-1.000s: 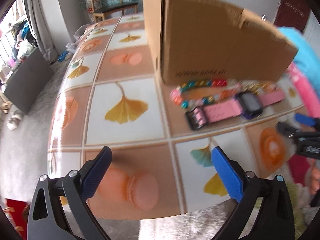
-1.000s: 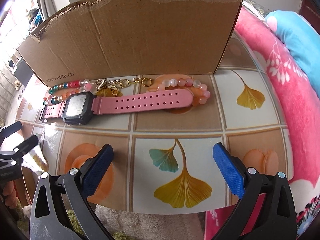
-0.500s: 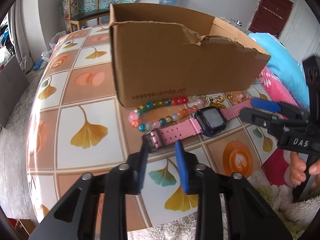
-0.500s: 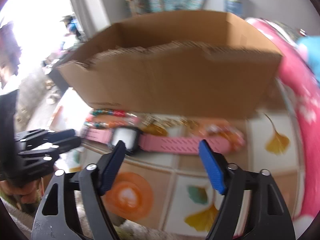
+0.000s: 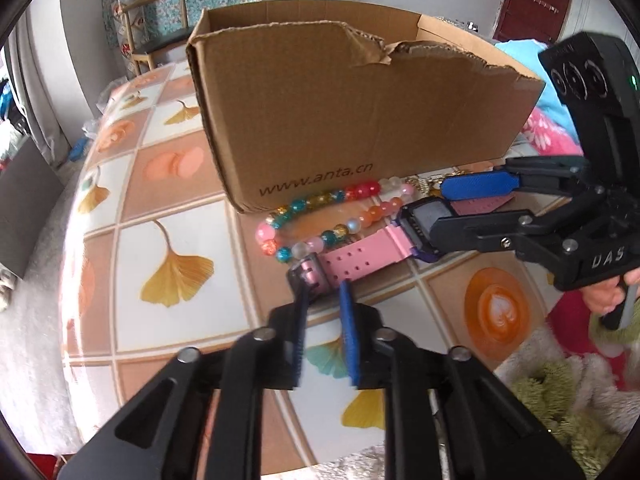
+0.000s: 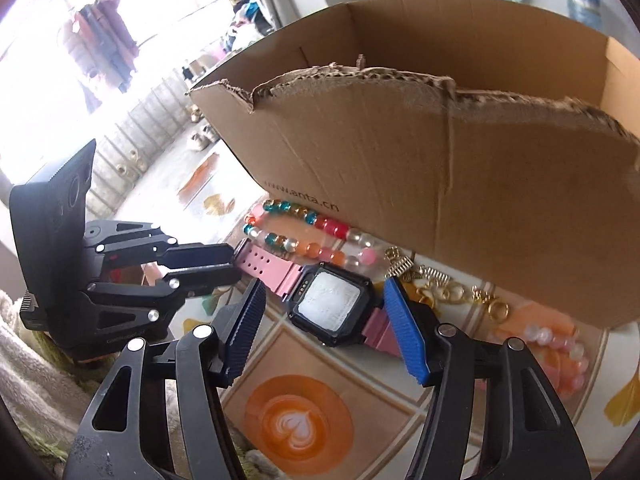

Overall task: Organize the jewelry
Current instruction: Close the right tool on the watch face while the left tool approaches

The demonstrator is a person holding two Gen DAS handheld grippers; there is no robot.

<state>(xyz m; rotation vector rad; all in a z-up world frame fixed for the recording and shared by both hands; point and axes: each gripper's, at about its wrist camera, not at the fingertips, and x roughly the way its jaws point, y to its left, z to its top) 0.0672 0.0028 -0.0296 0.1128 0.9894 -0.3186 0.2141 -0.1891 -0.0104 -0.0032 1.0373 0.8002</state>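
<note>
Left tongs point(image 5: 322, 300), just closing, clench the buckle end of the pink watch point(image 6: 330, 306); right tongs point(image 6: 324, 322), also closing, straddle its face, not pressing.

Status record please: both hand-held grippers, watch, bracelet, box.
left hand-held gripper: jaws just closing, nearly shut at the strap's buckle end; grip unclear
right hand-held gripper: jaws just closing, open, straddling the watch face
pink watch: flat on tiled table
multicoloured bead bracelet: between watch and cardboard box
cardboard box: upright, open top
</note>
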